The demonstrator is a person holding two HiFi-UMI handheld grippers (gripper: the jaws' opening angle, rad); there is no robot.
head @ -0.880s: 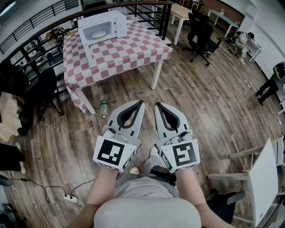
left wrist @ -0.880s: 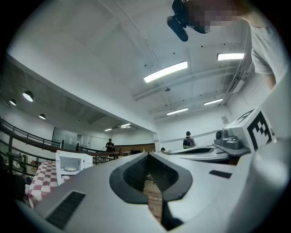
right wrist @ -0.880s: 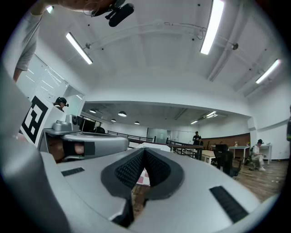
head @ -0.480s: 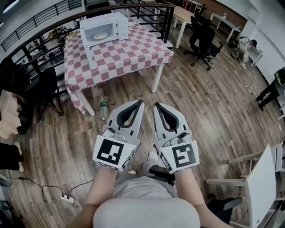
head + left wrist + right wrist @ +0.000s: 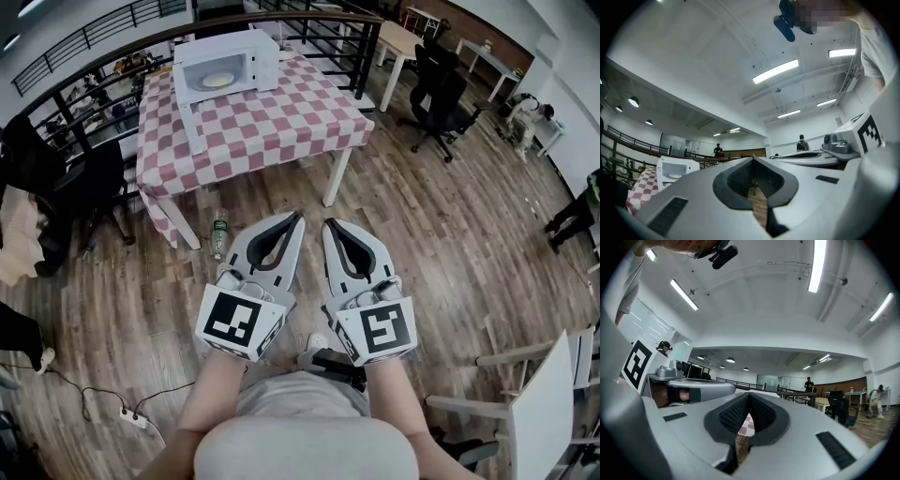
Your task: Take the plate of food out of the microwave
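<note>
The task is judged to be at its very start: nothing has yet been reached or lifted. The plate of food [image 5: 216, 82] is seen inside the microwave [image 5: 228, 66], whose door appears to be swung open, since the lit cavity is exposed. The microwave is set at the far end of a checkered table [image 5: 281, 117]. The 2 tongs are held side by side, well short of the microwave and off the table altogether, over the wooden floor. The left gripper [image 5: 298, 217] is clenched on nothing, its jaws met at the tips. The right gripper [image 5: 327, 223] is likewise pressed together and empty. A bottle [image 5: 218, 231] is noted on the floor, between the microwave's table and the grippers. 3 steps are left to be done: the approach to the microwave, the grasp on the plate's rim, and its withdrawal from the cavity.
</note>
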